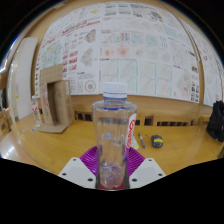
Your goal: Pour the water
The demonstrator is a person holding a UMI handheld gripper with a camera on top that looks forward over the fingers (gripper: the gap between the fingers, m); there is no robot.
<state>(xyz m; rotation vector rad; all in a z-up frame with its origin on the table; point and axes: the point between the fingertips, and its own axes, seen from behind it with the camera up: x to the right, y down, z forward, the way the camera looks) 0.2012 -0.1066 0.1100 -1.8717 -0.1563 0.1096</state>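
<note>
A clear plastic water bottle (112, 135) with a white cap and a red-and-white label stands upright between my gripper's (112, 168) two fingers. The purple pads (92, 160) press against its lower body from both sides. The bottle's base sits down between the fingertips, and a little water shows near the bottom. The bottle looks lifted off the wooden table (50, 148), which lies behind and below it. No cup or other vessel shows in view.
A cardboard box (52, 108) stands on the table at the back left. A few small items (148, 140) lie on the table right of the bottle. A dark object (216, 122) sits at the far right. A wall of drawing sheets (120, 50) is behind.
</note>
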